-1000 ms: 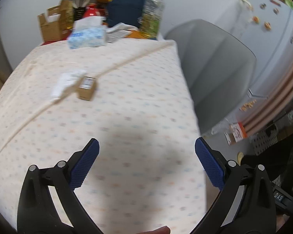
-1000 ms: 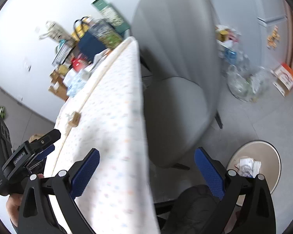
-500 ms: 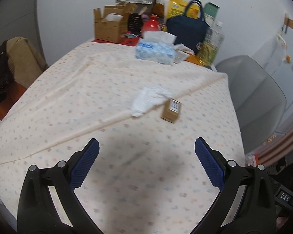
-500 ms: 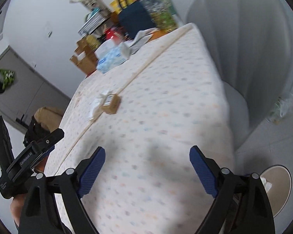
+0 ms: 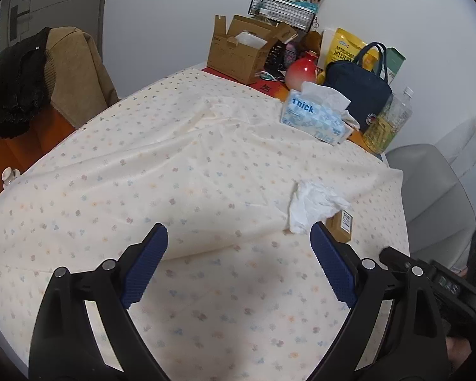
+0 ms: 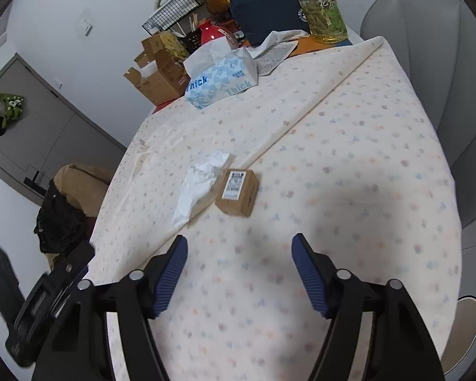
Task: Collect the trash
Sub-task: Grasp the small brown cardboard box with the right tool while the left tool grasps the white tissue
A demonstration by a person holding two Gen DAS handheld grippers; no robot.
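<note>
A crumpled white tissue (image 5: 314, 204) lies on the flowered tablecloth (image 5: 174, 171), touching a small brown cardboard box (image 5: 341, 225) with a white label. Both also show in the right wrist view, the tissue (image 6: 200, 187) to the left of the box (image 6: 238, 192). My left gripper (image 5: 238, 263) is open and empty above the cloth, the tissue just beyond its right finger. My right gripper (image 6: 239, 274) is open and empty, a short way in front of the box.
A blue tissue pack (image 5: 315, 117), an open cardboard box (image 5: 238, 50), a red vase (image 5: 301, 70), a navy bag (image 5: 361, 85) and a bottle (image 5: 387, 123) crowd the far end. A grey chair (image 6: 434, 63) stands right, a brown chair (image 5: 73, 70) left. A round bin (image 6: 468, 324) is on the floor.
Both grippers have swung left toward the table. The tissue and small box now sit closer in both views. The right gripper's jaws have narrowed a little but stay open.
</note>
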